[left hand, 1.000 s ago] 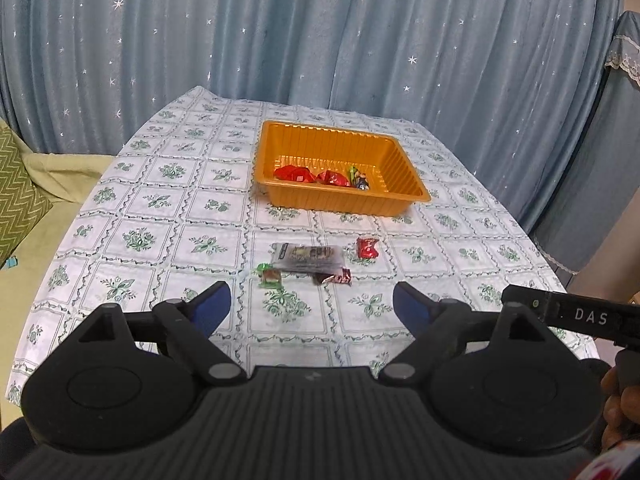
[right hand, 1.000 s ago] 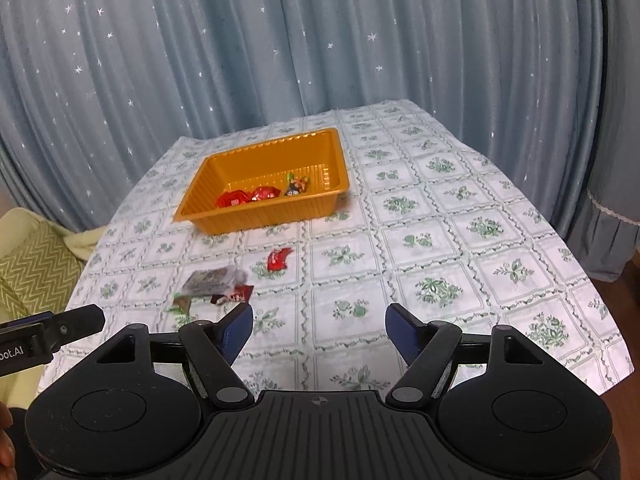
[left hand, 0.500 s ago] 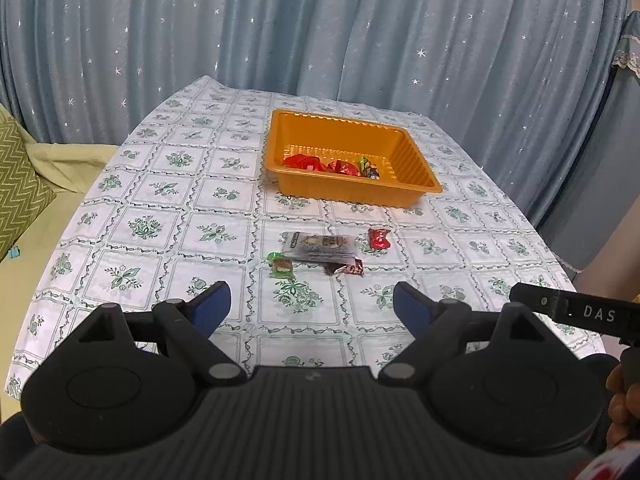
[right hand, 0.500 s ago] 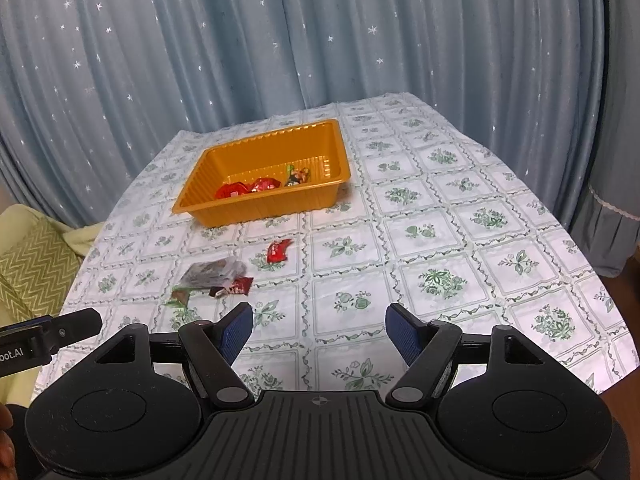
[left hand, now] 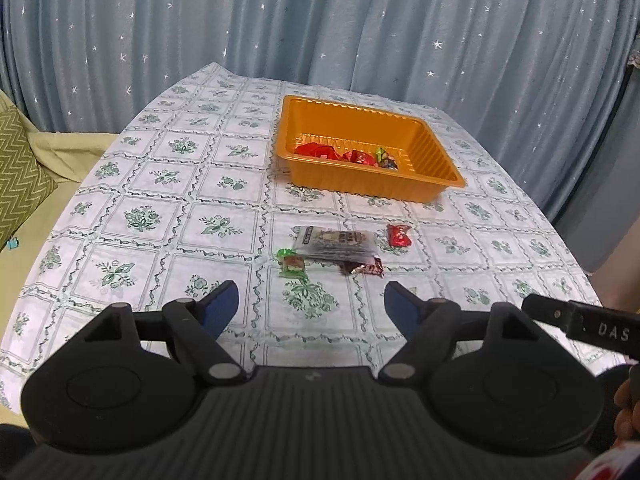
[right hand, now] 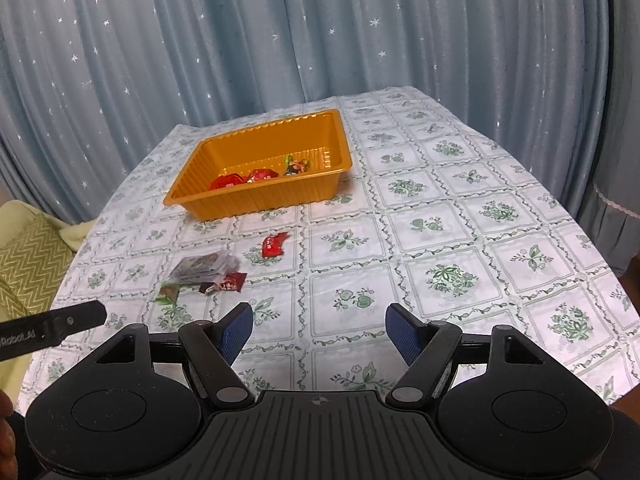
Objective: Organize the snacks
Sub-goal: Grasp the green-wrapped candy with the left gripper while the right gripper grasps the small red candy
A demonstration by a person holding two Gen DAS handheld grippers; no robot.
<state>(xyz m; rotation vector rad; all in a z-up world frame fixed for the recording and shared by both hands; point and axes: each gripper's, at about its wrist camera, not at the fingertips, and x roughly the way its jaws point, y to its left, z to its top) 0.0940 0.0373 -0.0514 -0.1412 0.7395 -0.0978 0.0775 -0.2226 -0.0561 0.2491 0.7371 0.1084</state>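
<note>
Blue star-print curtains close off the back; a table in a white cloth with green flower squares (left hand: 132,216) fills both wrist views. Landmark for all positions: the orange tray (left hand: 440,160).

Left to right, all on the near side of the tray and well apart from it: green-wrapped candy (left hand: 293,265); just beside it the clear flat packet (left hand: 334,241), which overlaps the dark red bar (left hand: 366,268) along its near edge; then the lone red candy (left hand: 399,235), nearest the tray's front wall. Inside the tray, along its near wall: two red sweets and a small mixed-colour one, though the wall hides part of them and the count may be short.

Change over the last second: both views have drawn lower and closer to the loose pile, which now sits larger above the fingers. The left gripper (left hand: 312,304) has just been closing its jaws a little; they remain apart, nothing between them. The right gripper (right hand: 320,330) holds its jaws at a steady medium gap, likewise empty.

Reading: approach phase, no contact yet. Four items outside the tray remain to be moved. The left tool is lined up roughly with the green candy and packet; the narrowing looks like pre-shaping for a small item.
</note>
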